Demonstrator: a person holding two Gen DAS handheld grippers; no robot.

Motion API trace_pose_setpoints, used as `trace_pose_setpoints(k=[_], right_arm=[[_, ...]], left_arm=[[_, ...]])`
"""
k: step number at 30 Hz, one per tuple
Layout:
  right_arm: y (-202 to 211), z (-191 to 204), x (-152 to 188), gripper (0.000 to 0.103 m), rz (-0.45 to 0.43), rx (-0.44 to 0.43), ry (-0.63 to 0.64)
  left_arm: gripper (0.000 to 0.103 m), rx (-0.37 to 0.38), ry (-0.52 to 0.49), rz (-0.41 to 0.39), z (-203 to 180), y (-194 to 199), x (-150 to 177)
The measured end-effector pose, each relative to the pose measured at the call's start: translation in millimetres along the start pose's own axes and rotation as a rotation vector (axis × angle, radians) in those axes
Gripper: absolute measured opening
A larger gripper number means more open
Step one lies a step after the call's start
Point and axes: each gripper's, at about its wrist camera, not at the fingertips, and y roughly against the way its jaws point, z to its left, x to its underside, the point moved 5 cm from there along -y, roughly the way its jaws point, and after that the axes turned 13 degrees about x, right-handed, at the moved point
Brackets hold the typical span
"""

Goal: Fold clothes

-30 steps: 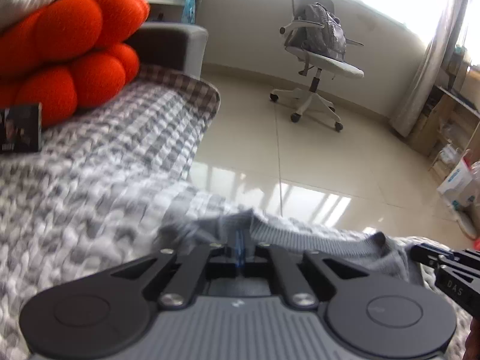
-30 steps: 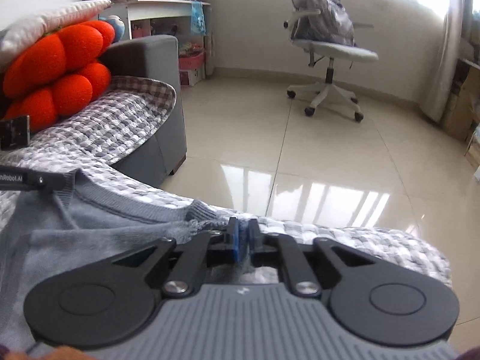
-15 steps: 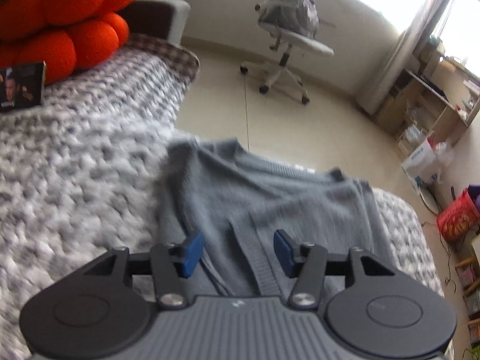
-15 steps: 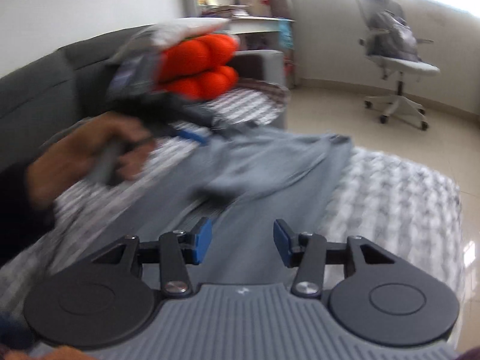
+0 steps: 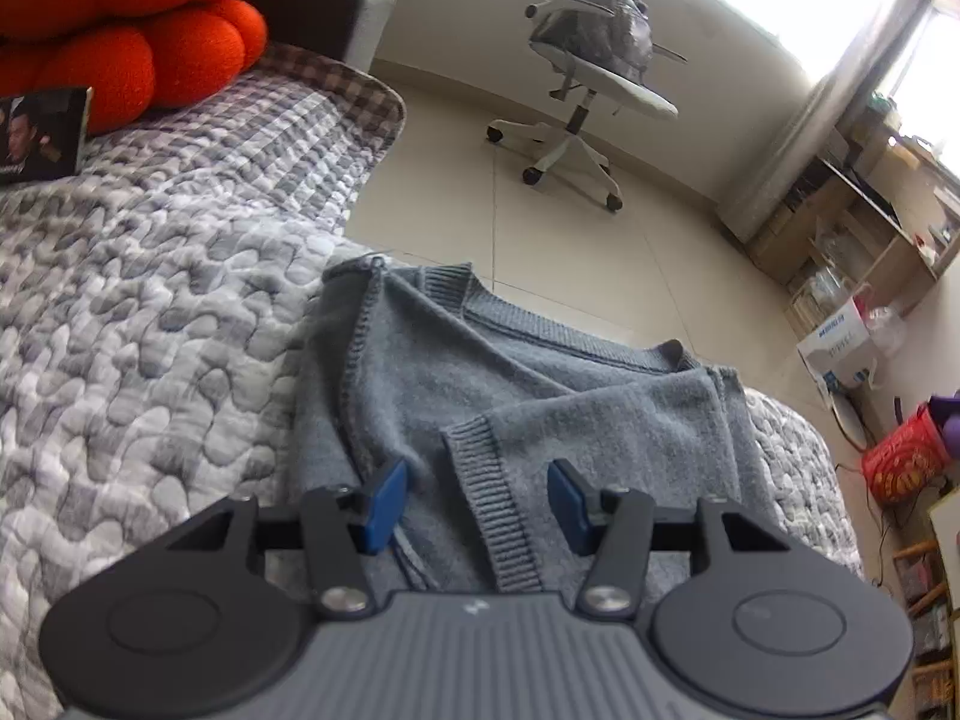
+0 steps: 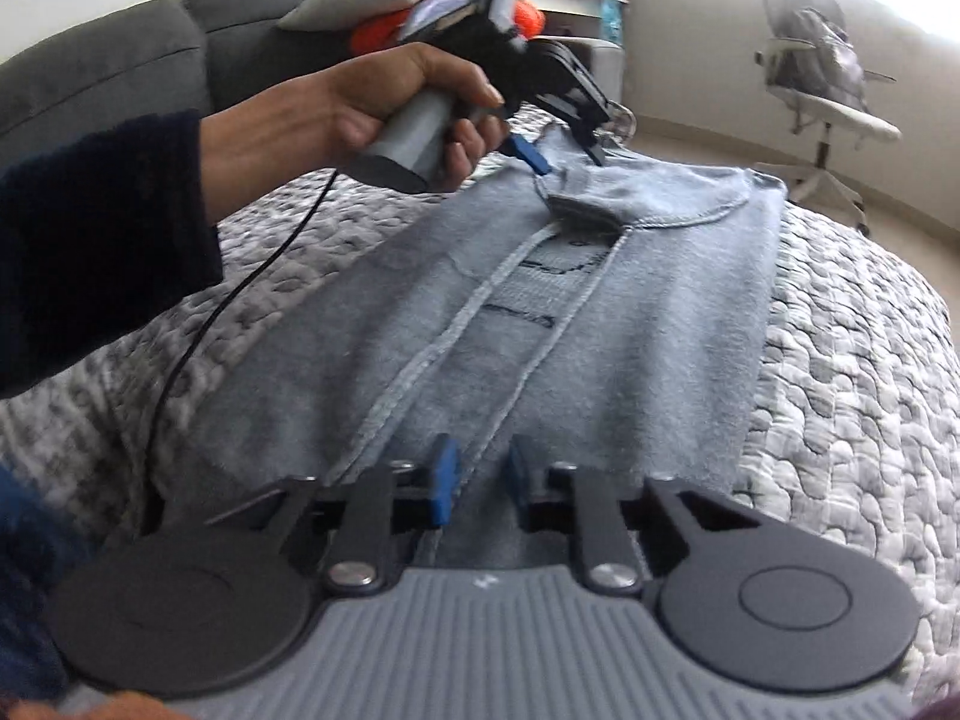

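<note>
One grey sweater [image 5: 540, 396] lies flat on the quilted bed [image 5: 150, 324]. Two tongs: left tongs [image 5: 474, 495] spread above a ribbed cuff; right tongs [image 6: 479, 474], just narrowed, slightly apart over the hem, pinching nothing.

A soft, fuzzy grey knit sweater [image 5: 540, 396] with ribbed edges is lying on a puffy quilted cloth cover [image 5: 150, 312]. The floor [image 5: 540, 240] is gleaming glossy. The left gripper [image 5: 474, 504] is showing matt black plastic.
</note>
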Motion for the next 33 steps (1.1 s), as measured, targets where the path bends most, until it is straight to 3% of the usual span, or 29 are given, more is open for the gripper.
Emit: trace_pose_setpoints(k=[4,7,12,14,16,17,19,21,22,23,26,27,29,30,33], right_arm=[[2,-6,1,0.002,0.000,-0.043,-0.110],[2,-13,-1,0.002,0.002,-0.088,-0.203],[3,-13,-5,0.001,-0.001,-0.137,-0.282],[0,-11,-5,0.001,0.001,-0.119,-0.275],[-4,-11,-3,0.001,0.016,-0.107,-0.279],[-4,-11,-2,0.001,0.017,-0.078,-0.269],[-1,-12,-1,0.017,0.009,-0.052,-0.260],[3,-14,1,0.021,0.015,-0.039,-0.253],[4,-14,2,0.032,0.013,-0.024,-0.241],[4,-12,3,0.036,0.011,-0.014,-0.228],[4,-5,3,0.038,0.006,0.010,-0.183],[4,-1,2,0.037,0.002,0.014,-0.163],[3,3,0,0.027,0.000,0.050,-0.129],[2,3,0,0.016,0.002,0.067,-0.120],[-1,-1,2,0.005,0.014,0.091,-0.127]], left_arm=[[0.050,0.028,-0.022,0.015,-3,-5,-4],[0.038,0.013,-0.021,0.020,-2,-7,-5],[0.034,0.012,-0.025,0.026,-2,-8,-6],[0.028,0.013,-0.017,0.024,-1,-10,-7],[0.006,0.004,-0.027,0.023,-2,-11,-6],[0.006,-0.008,-0.040,0.017,-4,-10,-6],[0.005,-0.026,-0.068,-0.005,-7,-7,-6],[0.005,-0.038,-0.086,-0.029,-12,-3,-6],[0.005,-0.041,-0.093,-0.040,-14,-1,-6],[0.005,-0.046,-0.100,-0.049,-17,2,-5],[0.005,-0.048,-0.092,-0.066,-21,7,-4],[0.005,-0.051,-0.097,-0.071,-23,8,-4],[0.004,-0.060,-0.105,-0.079,-25,10,-6],[0.004,-0.056,-0.102,-0.080,-25,11,-7],[0.003,-0.046,-0.089,-0.091,-24,15,-12]])
